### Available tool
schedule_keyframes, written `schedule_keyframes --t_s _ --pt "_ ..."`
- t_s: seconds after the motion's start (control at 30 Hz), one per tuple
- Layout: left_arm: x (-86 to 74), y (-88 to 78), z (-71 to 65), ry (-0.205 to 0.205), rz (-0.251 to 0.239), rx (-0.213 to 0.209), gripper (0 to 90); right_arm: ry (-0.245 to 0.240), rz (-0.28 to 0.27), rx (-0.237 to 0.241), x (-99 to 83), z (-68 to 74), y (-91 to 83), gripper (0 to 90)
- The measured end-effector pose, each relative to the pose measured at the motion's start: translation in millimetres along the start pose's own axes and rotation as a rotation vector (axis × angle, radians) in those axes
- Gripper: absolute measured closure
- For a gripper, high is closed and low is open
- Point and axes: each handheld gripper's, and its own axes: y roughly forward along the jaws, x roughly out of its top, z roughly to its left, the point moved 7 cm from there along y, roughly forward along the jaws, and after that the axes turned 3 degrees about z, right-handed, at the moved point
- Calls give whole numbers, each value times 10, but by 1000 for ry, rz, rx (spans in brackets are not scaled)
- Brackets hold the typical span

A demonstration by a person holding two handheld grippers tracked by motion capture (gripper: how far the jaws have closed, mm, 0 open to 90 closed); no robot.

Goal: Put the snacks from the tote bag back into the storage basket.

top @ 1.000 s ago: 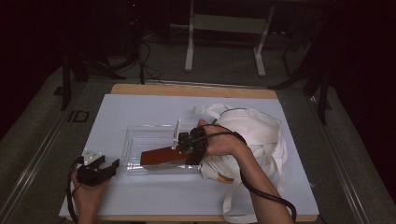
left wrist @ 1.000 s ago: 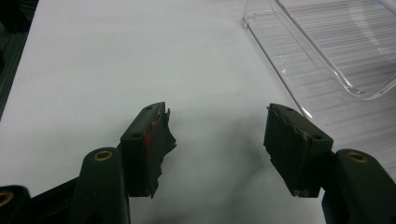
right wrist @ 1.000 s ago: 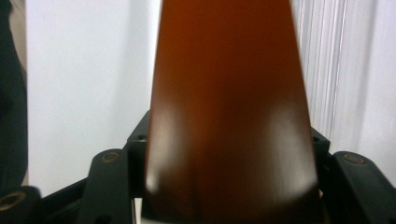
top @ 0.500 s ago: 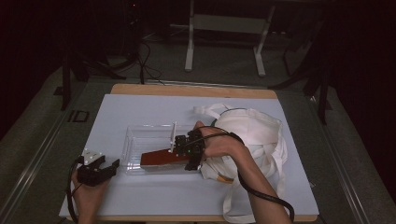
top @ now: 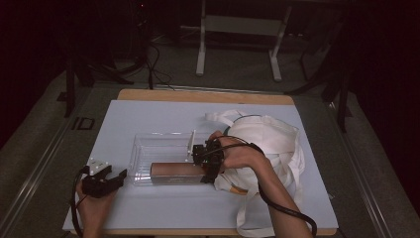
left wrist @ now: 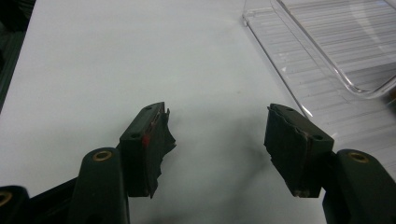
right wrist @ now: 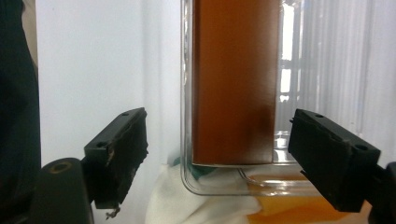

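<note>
Right hand-held gripper (top: pixel 202 166) at the near right end of the clear plastic tray (top: pixel 148 144), jaws just opened wide and apart from everything, nothing pinched between the pads. Brown box (top: pixel 176 170) lying flat in the tray along its near wall, long side running left to right in the high view, its right end just in front of the spread jaws. In the right gripper view, brown box (right wrist: pixel 233 79) straight ahead between the two black jaws, clear gaps on both sides, resting inside the tray's rounded corner (right wrist: pixel 187 182). White cloth bag (top: pixel 270 144) crumpled on the counter (top: pixel 148 208) to the right of the tray, under and behind the right hand, straps trailing toward the near edge. Left hand-held gripper (top: pixel 111 177) low at the near left of the counter, well apart from the box, jaws open and empty. In the left gripper view, bare counter (left wrist: pixel 116 60) between the open pads, tray edge (left wrist: pixel 299 79) off to the upper right.
</note>
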Motion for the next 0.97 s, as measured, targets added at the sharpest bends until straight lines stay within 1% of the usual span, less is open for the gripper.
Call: schedule_keyframes --t_s 0.07,0.23,0.27,0.4,0.53,0.63,0.73,0.83,0.9,0.97 --pt "0 1 -1 1 2 -1 392 7 -24 -10 -23 -7 -40 216" --pt "-1 2 0 1 3 0 391 4 -47 -30 -49 -14 -77 221" --pt "-1 2 0 1 3 0 390 12 -49 -34 -60 -11 -88 222" --pt "0 1 -1 2 1 2 390 25 -75 -69 -89 -49 -128 227" --pt "-1 1 0 2 2 2 390 65 -98 -105 -144 -90 -181 245" --pt "-1 2 1 2 4 2 390 82 -112 -115 -191 -91 -219 245" --pt "-1 5 1 -1 4 0 389 102 -125 -143 -237 -95 -269 245" --pt "-2 10 3 -1 10 2 384 111 -156 -176 -288 -82 -344 245" --pt "-3 14 4 -2 15 2 379 122 -181 -207 -343 -59 -406 246" --pt "-3 18 5 -3 17 3 367 136 -219 -254 -425 -30 -482 267"
